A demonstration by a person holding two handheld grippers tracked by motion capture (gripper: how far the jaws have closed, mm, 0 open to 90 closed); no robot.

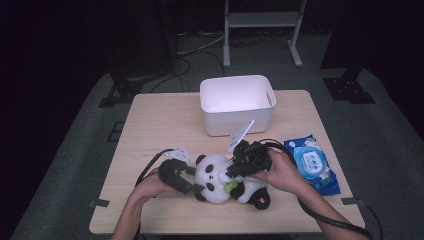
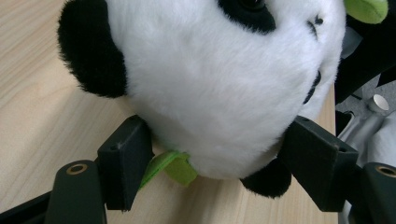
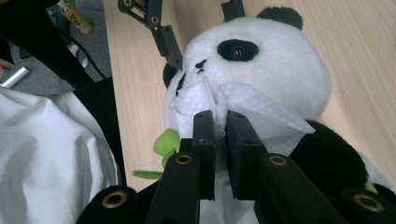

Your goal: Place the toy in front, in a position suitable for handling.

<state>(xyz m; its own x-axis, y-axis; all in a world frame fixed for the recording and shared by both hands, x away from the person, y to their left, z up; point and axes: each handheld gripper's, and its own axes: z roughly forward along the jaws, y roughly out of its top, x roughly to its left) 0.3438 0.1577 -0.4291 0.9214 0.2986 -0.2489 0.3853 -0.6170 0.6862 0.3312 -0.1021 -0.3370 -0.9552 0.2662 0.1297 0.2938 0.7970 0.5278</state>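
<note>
Near the front edge of the table point(image 1: 150, 115), about midway along it, lies the plush panda point(image 1: 220, 180), head toward the person's left and face up. It looks light and very soft: the pile gives under any pressure, so it will squash rather than slip, and the round head is the sensible place to steady it, low down near the ears. The left gripper point(image 2: 215, 172) does just that, its jaws straddling the bottom of the head and pressing into the fur on both sides, a green felt leaf point(image 2: 170, 167) caught beside one pad. The right gripper point(image 3: 220, 140) is clenched on a white wet wipe point(image 3: 243, 109), which it lays against the panda's muzzle. The wipe is limp and thin, best pinched at a bunched fold as here. Toward the right edge lies a blue pack of wipes point(image 1: 312, 164), and by the far edge stands a white bin point(image 1: 237, 104).
</note>
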